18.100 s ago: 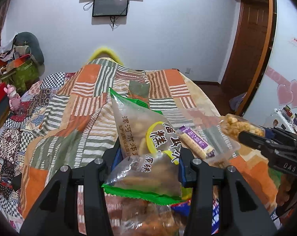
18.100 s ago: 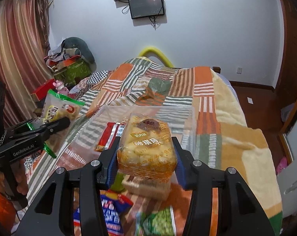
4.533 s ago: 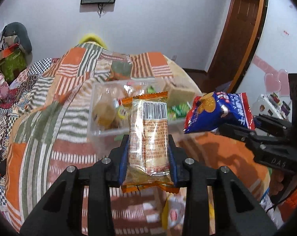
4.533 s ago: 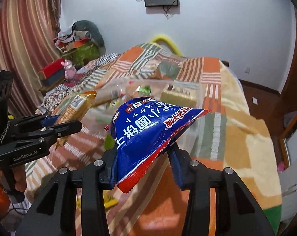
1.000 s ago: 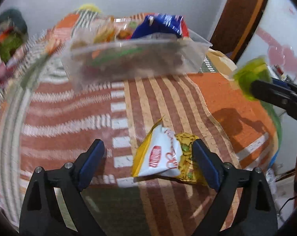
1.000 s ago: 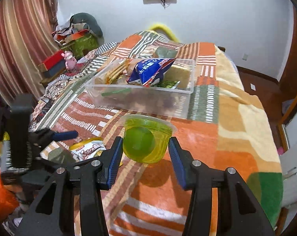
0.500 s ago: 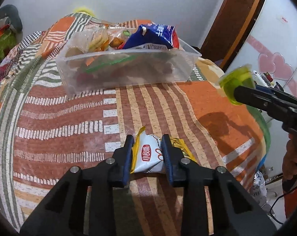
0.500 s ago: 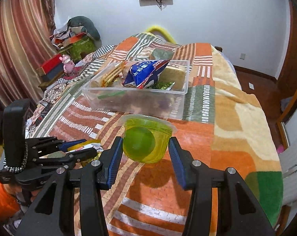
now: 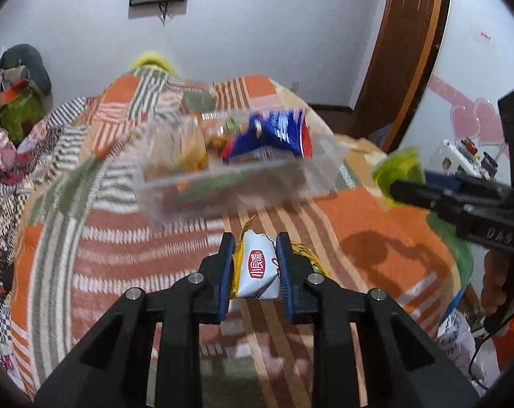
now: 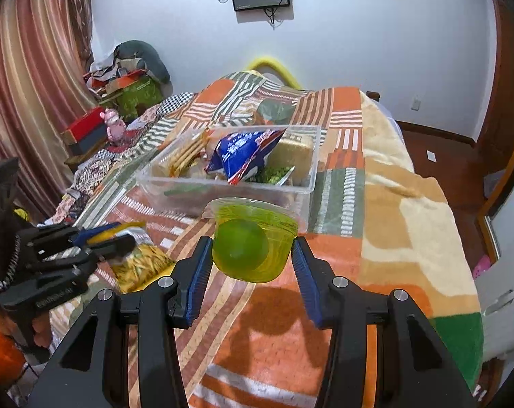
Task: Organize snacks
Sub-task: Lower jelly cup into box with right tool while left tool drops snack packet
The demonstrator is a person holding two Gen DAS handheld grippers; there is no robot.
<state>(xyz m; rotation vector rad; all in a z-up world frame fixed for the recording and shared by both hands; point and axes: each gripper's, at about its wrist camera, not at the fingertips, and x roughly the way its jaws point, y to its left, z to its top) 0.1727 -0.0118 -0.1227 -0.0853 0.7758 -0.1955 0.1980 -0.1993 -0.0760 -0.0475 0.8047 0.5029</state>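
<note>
Jaws of the left gripper pinch the white-and-yellow snack packet above the bed's patchwork blanket, long axis pointing ahead toward the clear snack bin. Right gripper clamps a green jelly cup, tipped on its side, just short of the bin.

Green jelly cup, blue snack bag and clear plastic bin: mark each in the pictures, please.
green jelly cup [image 10: 251, 243]: right wrist view, its translucent side wall.
blue snack bag [image 10: 241, 154]: right wrist view, its printed front face.
clear plastic bin [image 10: 222, 192]: right wrist view, its near wall.
</note>
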